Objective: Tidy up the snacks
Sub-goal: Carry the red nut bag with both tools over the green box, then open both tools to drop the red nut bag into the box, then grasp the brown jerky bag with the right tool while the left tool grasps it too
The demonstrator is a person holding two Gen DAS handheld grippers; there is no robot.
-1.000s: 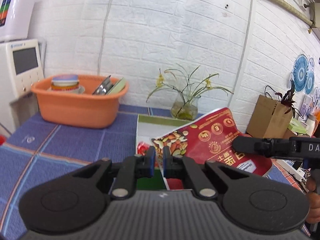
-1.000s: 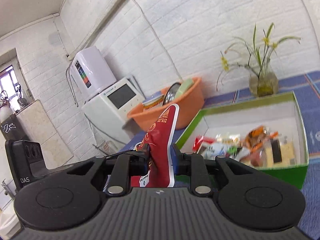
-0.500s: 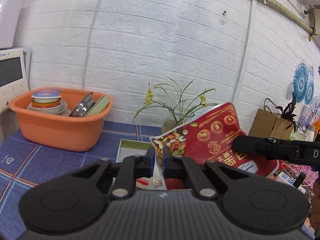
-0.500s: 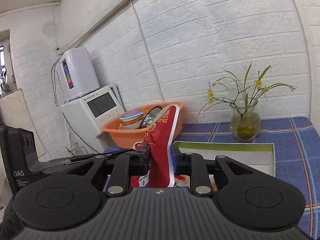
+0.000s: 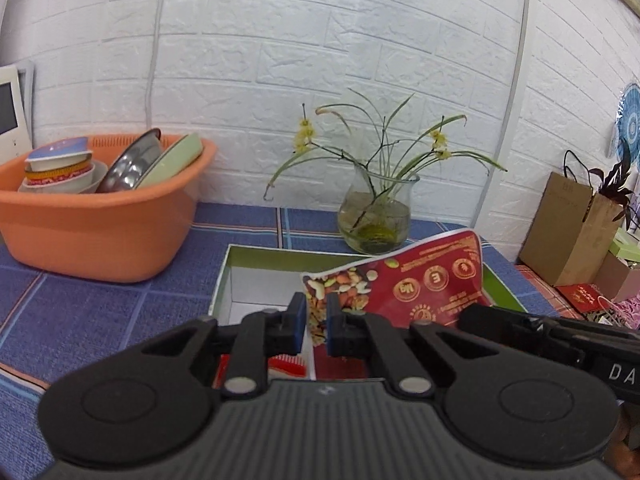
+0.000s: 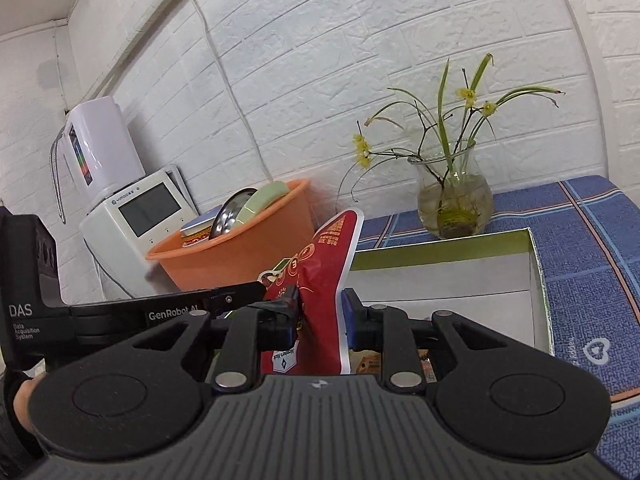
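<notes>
A red nut snack bag [image 5: 420, 284] hangs over a green-rimmed box [image 5: 256, 256] with white inner walls. My left gripper [image 5: 316, 328] is shut on the bag's left corner, the one printed with nuts. In the right wrist view the same bag [image 6: 324, 264] stands on edge between the pads of my right gripper [image 6: 320, 314], which is shut on it. The box [image 6: 536, 264] lies just beyond and below. Small snack packets [image 5: 286, 364] show in the box's near end, mostly hidden by the gripper bodies.
An orange basin [image 5: 100, 236] of bowls and plates stands at the left of the blue tiled counter. A glass vase [image 5: 376, 216] with yellow flowers is behind the box. A brown paper bag [image 5: 568, 232] sits at the right. White appliances [image 6: 136, 216] stand beyond the basin.
Both grippers have carried the bag sideways and down over the box. The bag now lies lower and flatter in the left wrist view, and more of the box's inside shows.
</notes>
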